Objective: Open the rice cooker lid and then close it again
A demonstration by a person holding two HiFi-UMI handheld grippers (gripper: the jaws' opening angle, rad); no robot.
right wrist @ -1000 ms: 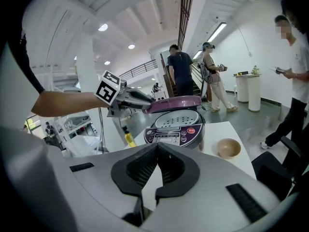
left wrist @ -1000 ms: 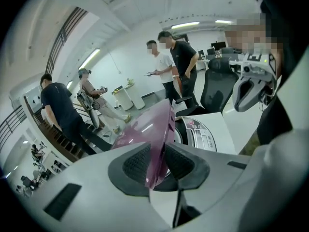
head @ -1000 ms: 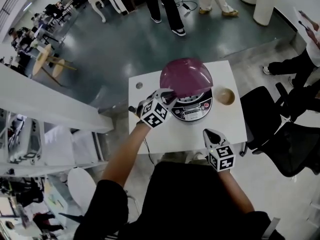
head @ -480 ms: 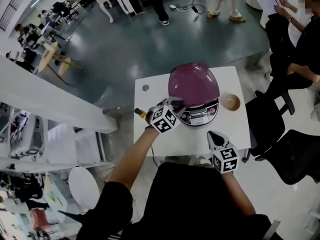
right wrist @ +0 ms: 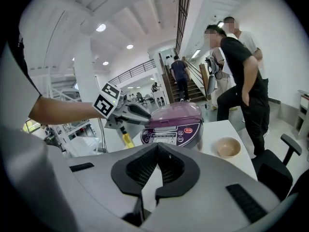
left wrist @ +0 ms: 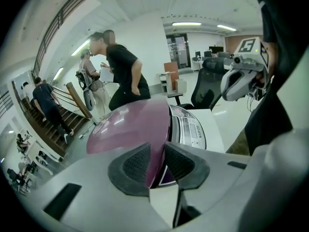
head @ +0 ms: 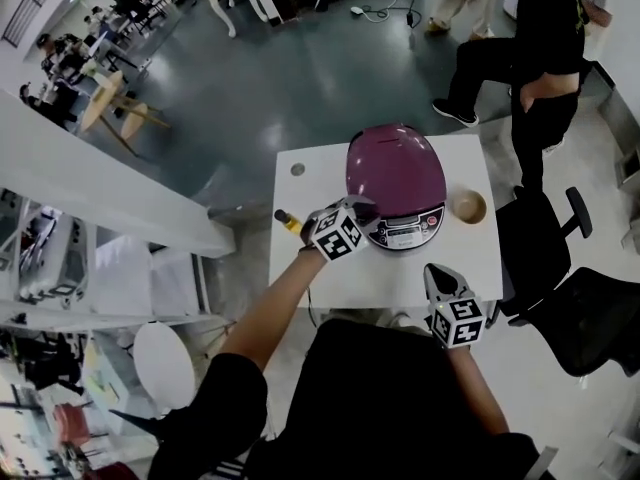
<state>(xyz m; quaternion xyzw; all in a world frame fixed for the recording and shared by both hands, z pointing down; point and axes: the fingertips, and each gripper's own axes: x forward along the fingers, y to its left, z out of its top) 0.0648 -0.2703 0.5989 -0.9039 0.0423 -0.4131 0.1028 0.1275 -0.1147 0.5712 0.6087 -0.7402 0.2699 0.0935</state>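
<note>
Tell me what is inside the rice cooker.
Nothing inside shows: the purple lid is down over the rice cooker and hides its interior. Only the lid, the front control panel and the left gripper, clamped on the lid's edge, are visible.

Bare table (head: 390, 273) lies before the rice cooker (head: 396, 173); a bowl (head: 467, 207) and bottle (head: 288, 221) flank it.

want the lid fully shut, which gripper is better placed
Left: the left gripper clamps the front edge of the purple lid. The right gripper is shut, empty, back at the table edge.
</note>
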